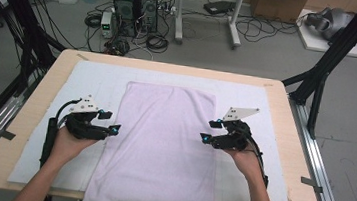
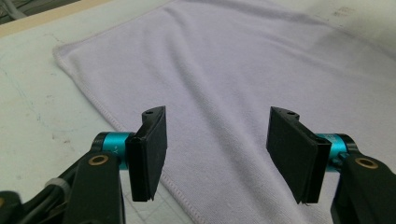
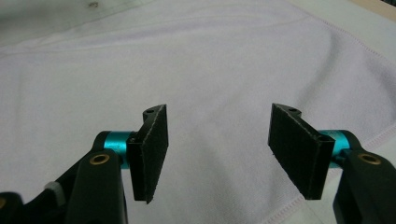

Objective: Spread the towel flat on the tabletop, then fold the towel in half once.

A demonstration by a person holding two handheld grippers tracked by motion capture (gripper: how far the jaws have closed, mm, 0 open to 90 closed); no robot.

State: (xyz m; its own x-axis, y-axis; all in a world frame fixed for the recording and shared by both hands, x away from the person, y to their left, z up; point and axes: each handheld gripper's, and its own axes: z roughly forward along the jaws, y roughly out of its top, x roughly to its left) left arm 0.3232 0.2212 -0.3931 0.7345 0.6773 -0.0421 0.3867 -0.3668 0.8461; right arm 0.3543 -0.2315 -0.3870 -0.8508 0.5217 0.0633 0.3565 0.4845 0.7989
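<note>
A pale lilac towel (image 1: 162, 144) lies flat lengthwise down the middle of the table, its near end hanging over the front edge. My left gripper (image 1: 110, 122) hovers at the towel's left edge, jaws pointing right, open with nothing between them. Its own view shows the towel (image 2: 243, 70) and its stitched hem under the spread gripper (image 2: 217, 156). My right gripper (image 1: 211, 131) hovers at the towel's right edge, pointing left, also open and holding nothing. In its own view the towel (image 3: 187, 65) lies below the gripper (image 3: 219, 156).
The towel rests on a white mat (image 1: 93, 79) covering a wooden table (image 1: 35, 100). Black frame posts stand at both sides, a rail (image 1: 320, 165) runs along the right. Computer towers (image 1: 136, 8) and cables sit on the floor beyond the table.
</note>
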